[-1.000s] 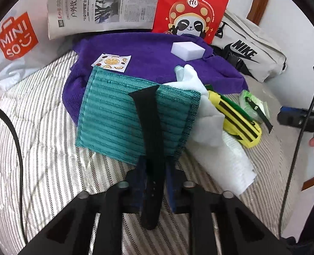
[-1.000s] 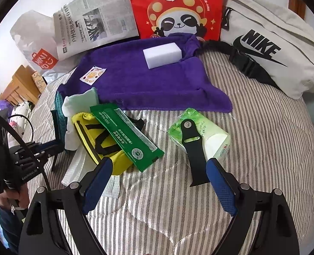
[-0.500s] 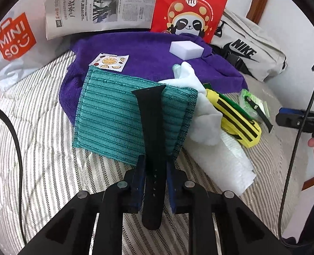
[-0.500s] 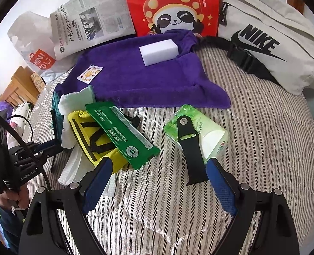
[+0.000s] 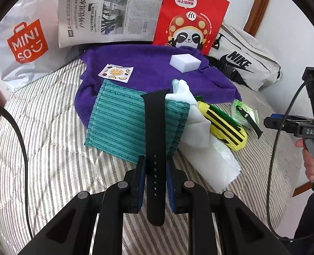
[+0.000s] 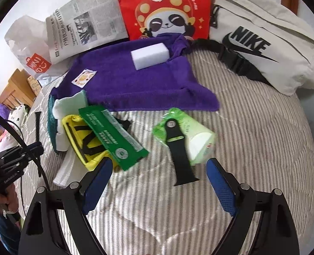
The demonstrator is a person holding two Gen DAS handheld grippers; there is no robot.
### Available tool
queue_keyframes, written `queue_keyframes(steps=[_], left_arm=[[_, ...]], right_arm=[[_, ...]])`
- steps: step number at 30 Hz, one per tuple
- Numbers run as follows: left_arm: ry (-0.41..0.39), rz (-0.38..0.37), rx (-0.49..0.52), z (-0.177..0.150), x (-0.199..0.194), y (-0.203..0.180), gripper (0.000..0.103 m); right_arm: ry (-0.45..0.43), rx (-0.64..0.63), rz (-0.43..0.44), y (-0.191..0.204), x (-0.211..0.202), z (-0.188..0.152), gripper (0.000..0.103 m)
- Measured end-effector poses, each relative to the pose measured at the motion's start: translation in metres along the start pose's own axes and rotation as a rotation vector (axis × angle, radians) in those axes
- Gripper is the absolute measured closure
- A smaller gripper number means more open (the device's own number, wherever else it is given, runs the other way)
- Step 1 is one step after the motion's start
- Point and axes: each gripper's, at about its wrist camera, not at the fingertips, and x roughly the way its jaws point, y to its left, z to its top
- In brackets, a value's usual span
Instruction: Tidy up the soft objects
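Logos we read far off: MINISO on the shopping bag (image 5: 27, 42), NIKE on the waist bag (image 5: 242, 60); our left gripper (image 5: 156, 165) clamps a watch strap (image 5: 154, 131), our right gripper (image 6: 157, 176) gapes.

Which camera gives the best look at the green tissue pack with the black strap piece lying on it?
The right wrist view: the green tissue pack sits near centre, unobstructed, with the buckle strap piece lying across it. In the left wrist view the pack is small and distorted near the right edge, beyond the yellow pouch.

Bare striped bedding (image 6: 252, 148) lies open right of the tissue pack (image 6: 191, 136); clutter around the purple towel (image 6: 135, 80) crowds the left.
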Motion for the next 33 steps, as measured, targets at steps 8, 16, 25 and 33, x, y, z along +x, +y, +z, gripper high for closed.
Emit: queue_keyframes(steps=[8, 16, 25, 33], left_arm=[[-0.006, 0.001, -0.011, 0.000, -0.002, 0.000, 0.085], [0.008, 0.003, -0.009, -0.002, 0.002, -0.001, 0.085], [0.024, 0.001, -0.004, -0.002, 0.010, -0.002, 0.085], [0.021, -0.001, -0.011, -0.002, 0.010, -0.001, 0.085]], right_arm=[[0.015, 0.042, -0.045, -0.029, 0.018, -0.006, 0.014], [0.051, -0.019, -0.059, -0.022, 0.048, -0.012, 0.022], [0.061, -0.085, -0.079, -0.016, 0.047, -0.014, 0.080], [0.032, -0.066, -0.055, -0.029, 0.021, -0.017, 0.081]])
